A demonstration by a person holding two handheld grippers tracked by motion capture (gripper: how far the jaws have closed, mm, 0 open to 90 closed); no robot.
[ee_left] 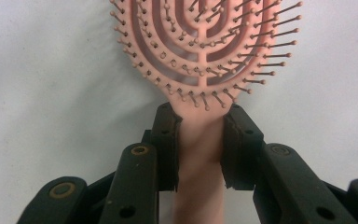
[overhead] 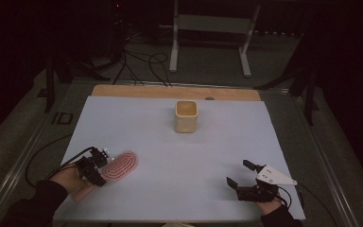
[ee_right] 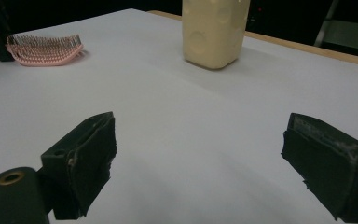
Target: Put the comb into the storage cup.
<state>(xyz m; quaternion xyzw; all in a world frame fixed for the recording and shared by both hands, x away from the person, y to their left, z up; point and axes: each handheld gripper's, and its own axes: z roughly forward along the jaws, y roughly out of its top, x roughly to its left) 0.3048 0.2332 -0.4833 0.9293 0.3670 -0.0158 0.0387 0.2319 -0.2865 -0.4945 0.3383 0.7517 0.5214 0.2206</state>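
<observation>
Brush (ee_left: 200,51) of pink plastic lies bristles-up on the white sheet (overhead: 179,156) at the table's near left corner. Its head is an oval of curved, open ribs fanning out from a central stem, each rib studded with thin pins that end in small round tips. The handle is smooth, flat-sided and matte, narrowing just below the head.

In the left gripper view the left gripper (ee_left: 200,140) pinches that handle at its neck: both black pads (ee_left: 168,144) press flat against the pink sides, their edges worn and chipped. The high view shows the same grip, with the handle's end poking out under the hand.

The right gripper (overhead: 242,172) hovers at the near right of the sheet, jaws spread wide with nothing between them; its pads (ee_right: 91,158) are blocky, dull black with scuffed faces.

A cream cup (overhead: 185,116), squarish with rounded corners and a soft satin surface, stands upright towards the far middle of the sheet, well apart from the brush. A strip of bare wood (overhead: 137,91) runs along the far edge.
</observation>
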